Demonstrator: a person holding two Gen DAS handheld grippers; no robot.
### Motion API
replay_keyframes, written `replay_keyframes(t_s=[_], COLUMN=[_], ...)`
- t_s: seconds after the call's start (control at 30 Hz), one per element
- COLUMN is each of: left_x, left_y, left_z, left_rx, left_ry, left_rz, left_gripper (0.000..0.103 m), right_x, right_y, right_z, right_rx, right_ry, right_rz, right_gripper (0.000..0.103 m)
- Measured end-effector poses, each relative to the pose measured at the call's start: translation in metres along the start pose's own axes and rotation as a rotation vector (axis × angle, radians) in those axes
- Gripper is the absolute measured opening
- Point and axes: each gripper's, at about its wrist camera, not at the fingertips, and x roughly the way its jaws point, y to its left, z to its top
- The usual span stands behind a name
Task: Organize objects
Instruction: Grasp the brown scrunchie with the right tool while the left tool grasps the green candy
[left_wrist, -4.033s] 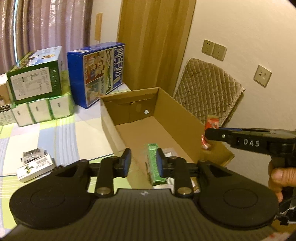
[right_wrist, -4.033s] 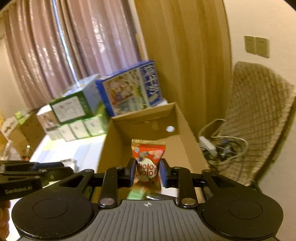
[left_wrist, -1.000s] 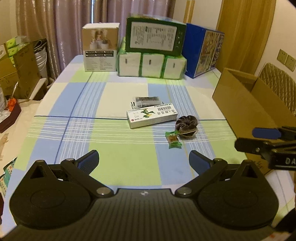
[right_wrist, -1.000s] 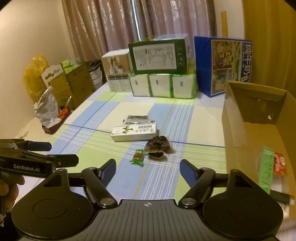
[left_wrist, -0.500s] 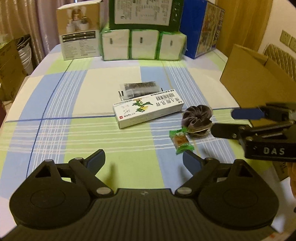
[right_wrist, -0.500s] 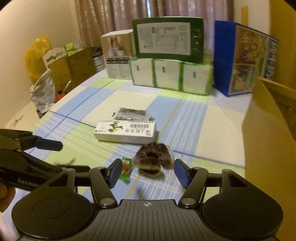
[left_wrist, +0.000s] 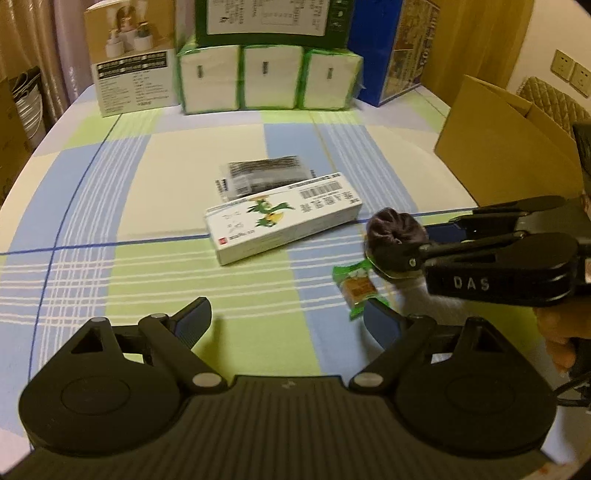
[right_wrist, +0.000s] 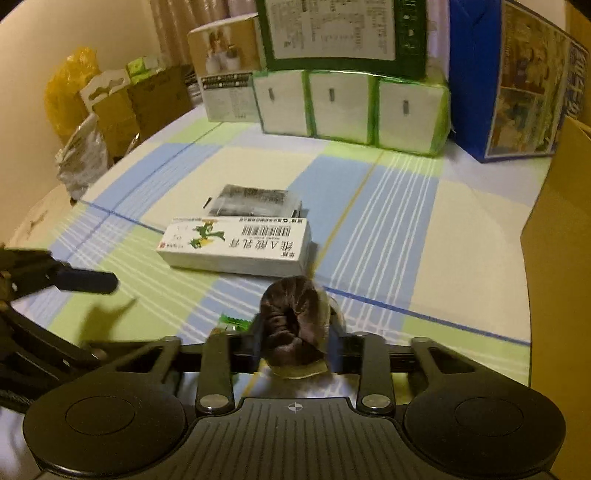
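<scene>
On the checked blue-and-green table (left_wrist: 110, 192), the left tongs (left_wrist: 286, 325) hover spread wide and empty. A dark plastic packet (left_wrist: 264, 177), a long white medicine carton (left_wrist: 284, 218) and a small green-wrapped sweet (left_wrist: 354, 286) remain unsorted. The right tongs (right_wrist: 295, 347) have clamped the dark brown gathered scrunchie (right_wrist: 295, 317), seemingly bound for the open cardboard box (left_wrist: 498, 147) at right.

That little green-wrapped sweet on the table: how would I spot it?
Start at the long white medicine box on the checked tablecloth. Nearer the camera and to its right lies the green-wrapped sweet, beside a dark brown ruffled pastry. It alone has a bright green wrapper with an orange centre.
</scene>
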Motion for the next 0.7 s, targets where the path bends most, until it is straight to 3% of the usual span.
replay_keyframes(t_s=[0.1,0.2,0.3,0.37,0.5,0.63,0.7], left_x=[0.005,0.012,0.021,0.027,0.034,0.032,0.032], left_y=[-0.008,-0.017,-0.028,-0.033,-0.041,-0.042,-0.043], left_z=[0.002,0.004,0.006,0.008,0.008,0.008,0.008], left_rx=[0.007,0.021,0.038,0.036,0.051,0.060,0.068], left_ry=[-0.006,-0.006,-0.012,-0.013,-0.013,-0.002,0.000], left_rz=[-0.028,-0.041,-0.041,-0.042,-0.011,0.001,0.002], left_gripper=[0.081,0.070,0.063,0.051,0.039,0.019,0.017], right_x=[-0.011,-0.021,-0.029,-0.030,-0.028,-0.025,-0.025], right_y=[-0.007,-0.020,-0.025,-0.026,-0.026,-0.023,-0.021], right_z=[0.001,-0.002,-0.005,-0.006,-0.007,-0.008,-0.008], right_rx=[0.057,0.125,0.133,0.139,0.143,0.132,0.132], right_ry=[-0.013,-0.023,-0.031,-0.027,-0.020,-0.013,-0.016], right_rz=[-0.046,-0.069,-0.084,-0.090,-0.093,-0.090,-0.092], right_gripper=[0.014,0.014,0.014,0.014,0.014,0.014,0.014])
